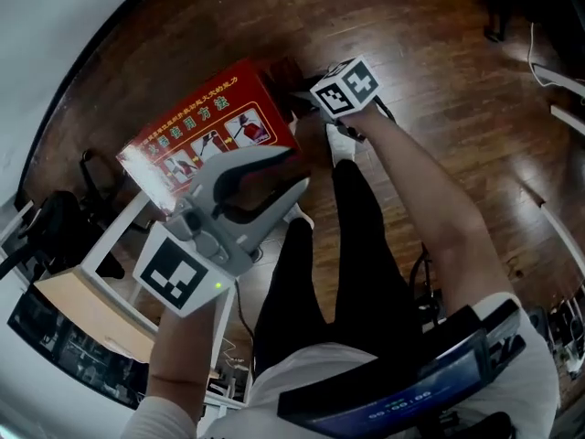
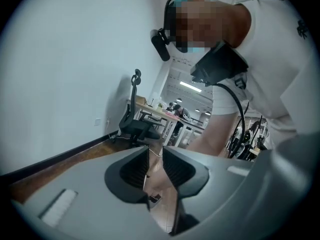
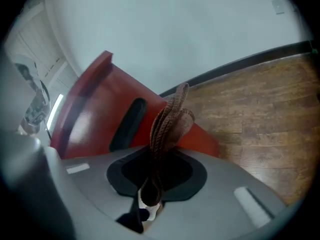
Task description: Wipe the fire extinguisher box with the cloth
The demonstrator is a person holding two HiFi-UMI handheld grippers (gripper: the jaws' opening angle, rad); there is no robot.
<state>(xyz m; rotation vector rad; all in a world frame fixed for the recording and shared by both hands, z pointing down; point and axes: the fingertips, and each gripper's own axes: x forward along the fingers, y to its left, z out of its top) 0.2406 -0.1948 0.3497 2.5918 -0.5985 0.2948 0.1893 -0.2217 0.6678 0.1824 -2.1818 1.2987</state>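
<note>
Grey and nearest the head camera, the left gripper (image 1: 294, 170) is held up beside the person's legs (image 1: 356, 245). Its jaws are a little apart with nothing between them, and it is clear of the fire extinguisher box (image 1: 206, 126). Farther out, the right gripper (image 3: 159, 156) is clamped on a folded brown cloth (image 3: 170, 116), which sticks up from between its jaws. In the head view that gripper sits at the box's right-hand edge; whether the cloth touches the box cannot be told. The red box rests on the wooden floor (image 1: 439, 71), close to the white wall (image 3: 175, 29).
</note>
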